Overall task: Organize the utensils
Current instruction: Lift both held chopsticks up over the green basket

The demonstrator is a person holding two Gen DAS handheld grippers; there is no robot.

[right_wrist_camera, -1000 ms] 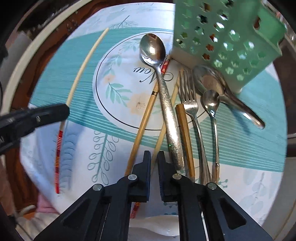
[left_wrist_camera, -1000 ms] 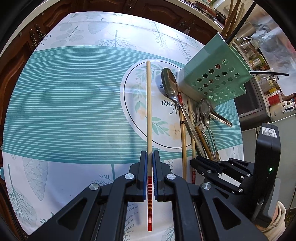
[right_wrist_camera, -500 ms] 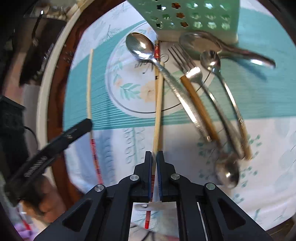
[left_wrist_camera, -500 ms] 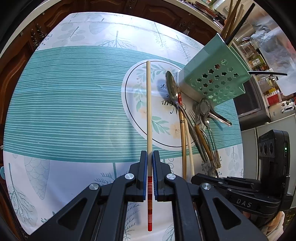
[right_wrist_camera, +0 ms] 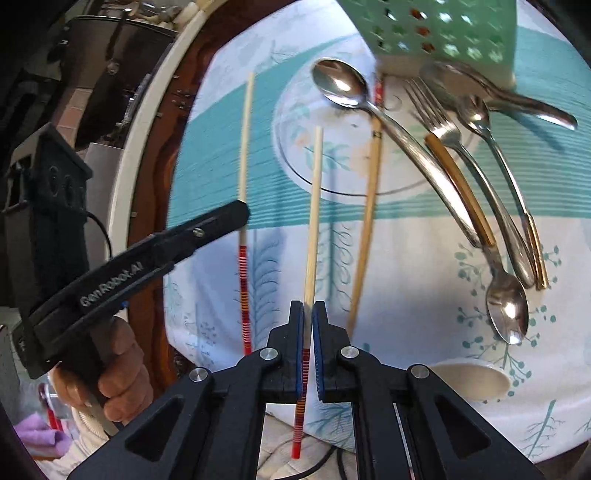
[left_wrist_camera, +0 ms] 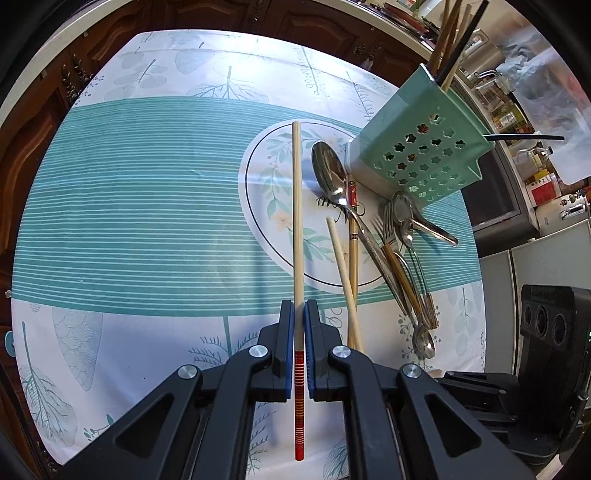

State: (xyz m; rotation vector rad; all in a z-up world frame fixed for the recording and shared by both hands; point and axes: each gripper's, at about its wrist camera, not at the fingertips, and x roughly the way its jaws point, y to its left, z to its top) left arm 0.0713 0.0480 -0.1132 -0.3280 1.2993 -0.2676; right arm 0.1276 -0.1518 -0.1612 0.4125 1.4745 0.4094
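Observation:
My left gripper (left_wrist_camera: 299, 314) is shut on a bamboo chopstick (left_wrist_camera: 297, 221) with a red-striped end, held above the table. It also shows in the right wrist view (right_wrist_camera: 243, 147) with the left gripper (right_wrist_camera: 236, 214) around it. My right gripper (right_wrist_camera: 308, 314) is shut on a second red-striped chopstick (right_wrist_camera: 314, 206), lifted off the table; it shows in the left wrist view (left_wrist_camera: 341, 266). A third chopstick (right_wrist_camera: 367, 206), a large spoon (right_wrist_camera: 369, 103), a fork (right_wrist_camera: 443, 136) and smaller spoons (right_wrist_camera: 506, 306) lie by the green perforated holder (left_wrist_camera: 424, 155).
The holder has chopsticks (left_wrist_camera: 448, 33) standing in it. A white bowl (right_wrist_camera: 469, 380) sits at the table's near edge. The floral tablecloth (left_wrist_camera: 129, 203) covers the table. Kitchen appliances (left_wrist_camera: 498, 184) stand behind the holder.
My right gripper has lifted its chopstick off the pile and swung it left, toward the left gripper's chopstick. The left gripper has held still.

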